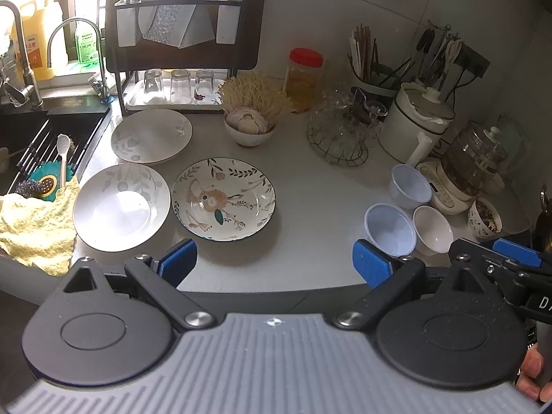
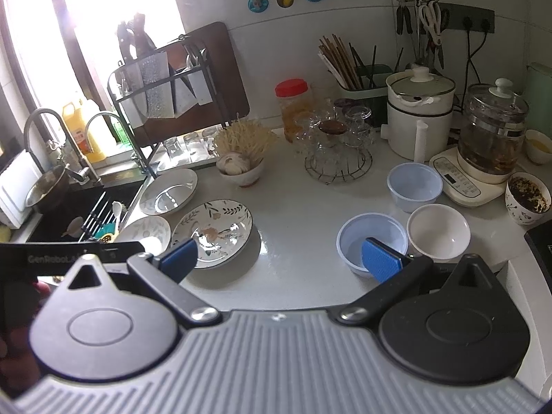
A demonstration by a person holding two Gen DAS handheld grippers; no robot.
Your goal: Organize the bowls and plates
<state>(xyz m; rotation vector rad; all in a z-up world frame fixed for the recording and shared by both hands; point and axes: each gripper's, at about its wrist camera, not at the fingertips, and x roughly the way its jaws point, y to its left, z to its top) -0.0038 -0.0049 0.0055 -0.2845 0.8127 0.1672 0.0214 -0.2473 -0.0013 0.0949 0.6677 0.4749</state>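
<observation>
While both the left gripper (image 1: pixel 274 262) and right gripper (image 2: pixel 279 258) hang wide apart and empty, nothing looks stacked yet: three plates (image 1: pixel 223 199) lie separately near the sink (image 1: pixel 51 127), three bowls (image 2: pixel 372 246) grouped at right.

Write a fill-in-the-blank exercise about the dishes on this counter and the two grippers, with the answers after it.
1. The plates on the counter number ____.
2. The white bowl stands beside two bowls of pale ____ colour.
3. The jar behind the glassware has a lid coloured ____.
4. The left gripper and right gripper both have their jaws ____, holding nothing.

Missing words: three; blue; red; open
</observation>
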